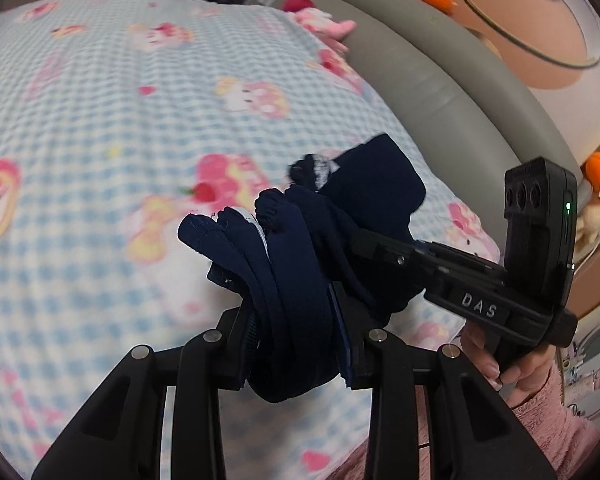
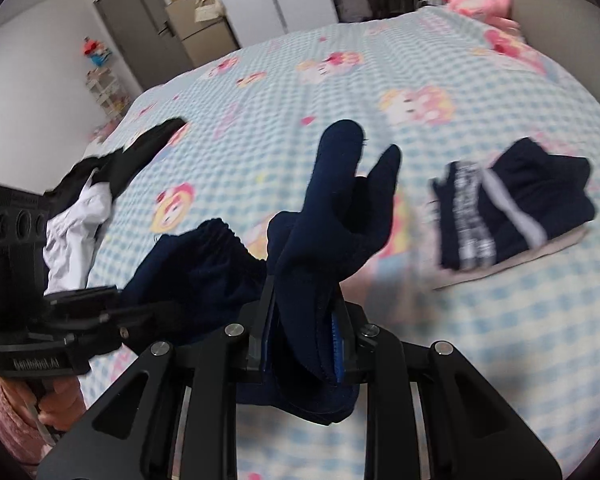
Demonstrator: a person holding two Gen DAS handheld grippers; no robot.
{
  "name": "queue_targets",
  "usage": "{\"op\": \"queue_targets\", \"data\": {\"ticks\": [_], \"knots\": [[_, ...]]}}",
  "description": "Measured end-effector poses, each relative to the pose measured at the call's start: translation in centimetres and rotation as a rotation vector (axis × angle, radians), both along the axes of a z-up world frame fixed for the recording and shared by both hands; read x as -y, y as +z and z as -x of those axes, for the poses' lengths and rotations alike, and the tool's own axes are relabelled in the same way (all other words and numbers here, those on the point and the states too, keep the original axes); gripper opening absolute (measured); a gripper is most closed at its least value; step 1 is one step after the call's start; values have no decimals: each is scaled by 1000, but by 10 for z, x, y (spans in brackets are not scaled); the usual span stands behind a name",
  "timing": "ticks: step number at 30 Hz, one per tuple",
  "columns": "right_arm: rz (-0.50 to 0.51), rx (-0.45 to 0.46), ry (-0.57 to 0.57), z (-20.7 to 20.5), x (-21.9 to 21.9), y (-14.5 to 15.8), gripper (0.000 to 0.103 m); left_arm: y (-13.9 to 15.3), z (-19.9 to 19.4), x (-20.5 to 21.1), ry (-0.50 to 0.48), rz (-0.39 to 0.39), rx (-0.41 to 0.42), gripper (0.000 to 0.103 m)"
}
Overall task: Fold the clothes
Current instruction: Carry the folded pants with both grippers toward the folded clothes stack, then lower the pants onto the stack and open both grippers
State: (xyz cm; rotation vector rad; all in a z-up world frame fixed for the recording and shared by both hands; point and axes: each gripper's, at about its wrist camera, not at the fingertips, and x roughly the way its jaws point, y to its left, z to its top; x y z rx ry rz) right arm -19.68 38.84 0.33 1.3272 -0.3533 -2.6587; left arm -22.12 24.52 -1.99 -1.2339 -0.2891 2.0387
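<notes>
Checked bedspread [image 2: 420,320] on bed; grey headboard [image 1: 440,80]; white wall [image 2: 40,60].

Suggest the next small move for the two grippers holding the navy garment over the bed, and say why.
Probably draw the two grippers apart to stretch the navy garment flat. The left gripper and right gripper each pinch bunched folds of it close together above the checked bedspread, so it cannot yet be laid out for folding. A folded pile already lies aside.
</notes>
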Motion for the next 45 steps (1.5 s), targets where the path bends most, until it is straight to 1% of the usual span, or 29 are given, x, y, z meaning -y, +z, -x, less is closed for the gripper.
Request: {"op": "queue_targets", "data": {"ticks": [3, 6, 10, 15, 20, 23, 25, 26, 29, 32, 35, 36, 37, 38, 39, 40, 41, 43, 45], "knots": [[29, -17, -44, 2, -32, 10, 22, 5, 9, -29, -21, 5, -7, 33], [50, -24, -80, 7, -62, 15, 22, 9, 19, -54, -31, -9, -1, 33], [60, -27, -108, 14, -88, 20, 22, 12, 32, -85, -34, -29, 11, 33], [50, -48, -132, 25, -118, 30, 22, 22, 49, -120, -43, -44, -1, 33], [37, -72, -158, 42, -152, 41, 22, 38, 70, -153, -55, -43, -44, 33], [34, -73, -172, 58, -173, 45, 22, 42, 85, -169, -28, -49, -44, 33], [5, -70, -182, 72, -184, 46, 22, 41, 95, -176, -2, -64, -30, 33], [-6, -69, -185, 78, -185, 47, 22, 39, 99, -179, 7, -76, -25, 33], [-2, -61, -196, 95, -196, 38, 22, 24, 112, -188, 36, -70, -11, 33], [5, -29, -224, 105, -211, 16, 22, -13, 122, -196, 30, -36, 76, 33], [-12, 9, -287, 104, -228, -11, 22, -53, 118, -197, 17, 34, 127, 34], [-25, 17, -304, 102, -232, -16, 22, -62, 117, -194, 12, 40, 150, 38], [-44, 23, -323, 98, -235, -21, 22, -69, 116, -190, 10, 29, 173, 41], [-55, 26, -348, 93, -240, -22, 22, -73, 116, -184, 14, 10, 189, 47], [-59, 27, -374, 87, -244, -22, 22, -73, 115, -177, 24, -7, 193, 50], [-59, 22, -397, 82, -247, -20, 24, -70, 115, -171, 40, -15, 182, 51], [-70, 7, -420, 76, -248, -16, 27, -65, 113, -164, 65, -22, 150, 51], [-121, -49, -467, 64, -246, -3, 28, -48, 105, -151, 137, -21, 39, 51], [-183, -133, -464, 56, -232, 16, 28, -27, 95, -145, 207, -4, -99, 51]]}}
